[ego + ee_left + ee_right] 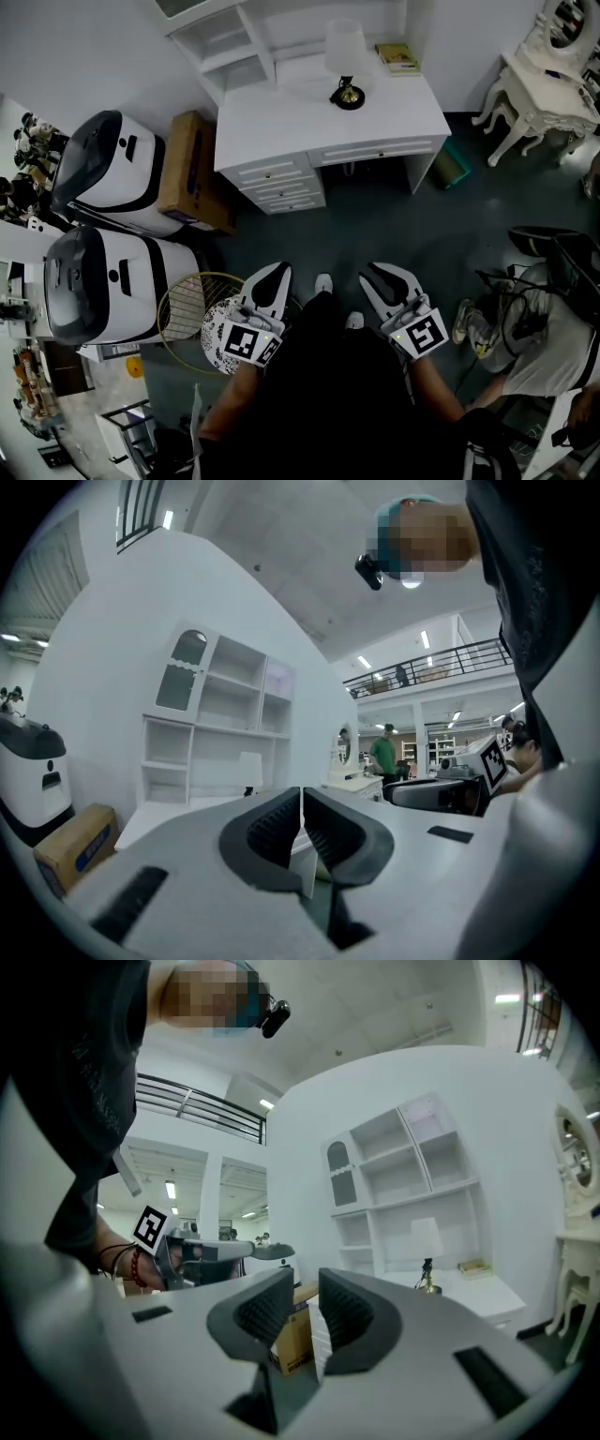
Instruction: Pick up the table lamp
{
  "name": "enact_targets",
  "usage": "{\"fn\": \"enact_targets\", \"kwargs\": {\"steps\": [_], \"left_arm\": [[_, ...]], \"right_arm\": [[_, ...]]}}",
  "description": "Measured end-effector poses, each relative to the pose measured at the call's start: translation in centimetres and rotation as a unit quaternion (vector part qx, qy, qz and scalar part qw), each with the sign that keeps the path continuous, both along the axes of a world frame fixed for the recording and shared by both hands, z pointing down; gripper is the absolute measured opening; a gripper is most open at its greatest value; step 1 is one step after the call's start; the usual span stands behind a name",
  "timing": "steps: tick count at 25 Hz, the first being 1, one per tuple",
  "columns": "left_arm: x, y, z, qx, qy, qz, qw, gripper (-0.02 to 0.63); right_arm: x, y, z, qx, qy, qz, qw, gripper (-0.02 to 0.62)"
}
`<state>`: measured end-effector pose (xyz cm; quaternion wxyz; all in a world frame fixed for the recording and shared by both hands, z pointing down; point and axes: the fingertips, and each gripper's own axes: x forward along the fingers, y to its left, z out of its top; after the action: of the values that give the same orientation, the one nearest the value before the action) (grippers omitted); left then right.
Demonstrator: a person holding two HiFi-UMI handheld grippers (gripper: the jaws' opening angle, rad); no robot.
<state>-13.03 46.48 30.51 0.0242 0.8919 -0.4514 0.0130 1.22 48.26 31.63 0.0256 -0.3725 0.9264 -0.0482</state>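
Low over the dark floor (375,225) in the head view, the left tool (277,269) has its jaws pressed together with only a hairline between them, and it holds nothing. The right tool (373,273) is a narrow gap apart and also grips nothing; its own view shows a brown cardboard box (292,1344) through that gap. Well ahead of both, the white-shaded table lamp with a dark stem and brass base (345,52) stands upright on the white bench with drawers (281,127), near a yellow-green book (398,58). Only the left gripper view shows a person in a green shirt (383,755) far off. A gold wire basket (186,302) sits beside the left tool; its contents cannot be told.
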Motion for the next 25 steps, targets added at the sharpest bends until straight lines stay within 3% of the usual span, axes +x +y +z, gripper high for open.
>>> {"fn": "enact_targets", "kwargs": {"steps": [4, 16, 25], "left_arm": [[0.0, -1.1, 0.2, 0.002, 0.011, -0.004, 0.9999, 0.025], [-0.8, -7.6, 1.5, -0.009, 0.039, 0.018, 0.9991, 0.025], [-4.3, -15.5, 2.9, -0.02, 0.051, 0.026, 0.9981, 0.025]], "right_arm": [[1.0, -1.4, 0.4, -0.008, -0.022, 0.017, 1.0, 0.094], [0.1, -5.9, 2.4, -0.049, 0.01, 0.022, 0.999, 0.094], [-4.0, -13.5, 1.5, -0.058, -0.01, 0.022, 0.998, 0.094]]}}
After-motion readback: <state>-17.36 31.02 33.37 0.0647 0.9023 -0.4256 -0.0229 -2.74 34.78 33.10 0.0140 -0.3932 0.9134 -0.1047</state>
